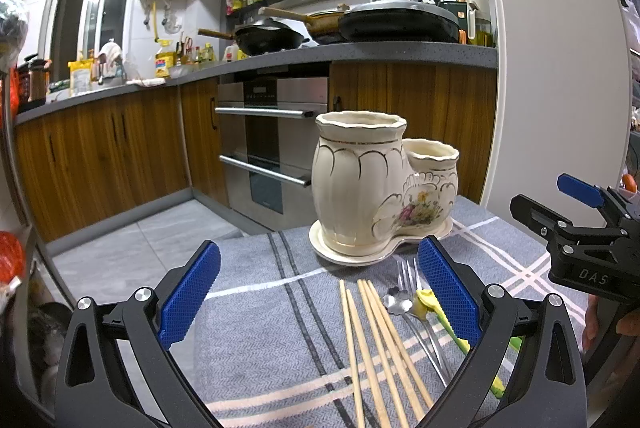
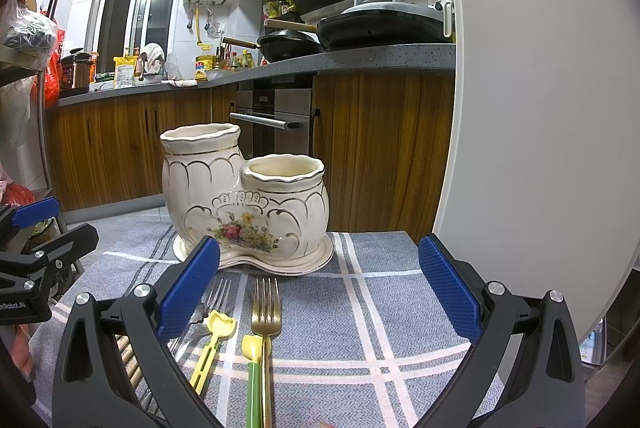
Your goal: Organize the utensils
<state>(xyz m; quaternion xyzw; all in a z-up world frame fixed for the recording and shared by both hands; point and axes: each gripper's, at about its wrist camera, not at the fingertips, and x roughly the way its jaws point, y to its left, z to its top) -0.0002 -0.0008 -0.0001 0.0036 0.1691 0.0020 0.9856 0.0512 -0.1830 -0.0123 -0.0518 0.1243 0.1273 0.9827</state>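
A cream ceramic utensil holder (image 1: 372, 187) (image 2: 240, 195) with a tall and a short pot stands on its saucer at the far edge of the table; both pots look empty. Several wooden chopsticks (image 1: 376, 344) lie in front of it, with a silver fork (image 1: 420, 308), a small steel spoon (image 1: 397, 300) and yellow-green plastic pieces (image 1: 430, 302) beside them. The right wrist view shows a gold fork (image 2: 266, 312), a yellow plastic tool (image 2: 212, 344) and a green-handled one (image 2: 253, 368). My left gripper (image 1: 320, 292) is open above the chopsticks. My right gripper (image 2: 320, 288) is open over the forks.
A grey checked cloth (image 2: 400, 308) covers the table. Beyond the table's far edge are wooden cabinets (image 1: 100, 155), an oven (image 1: 272, 131) and a counter with pans (image 1: 272, 39). A white wall panel (image 2: 520, 107) rises on the right. The right gripper's body (image 1: 592, 240) sits right of the utensils.
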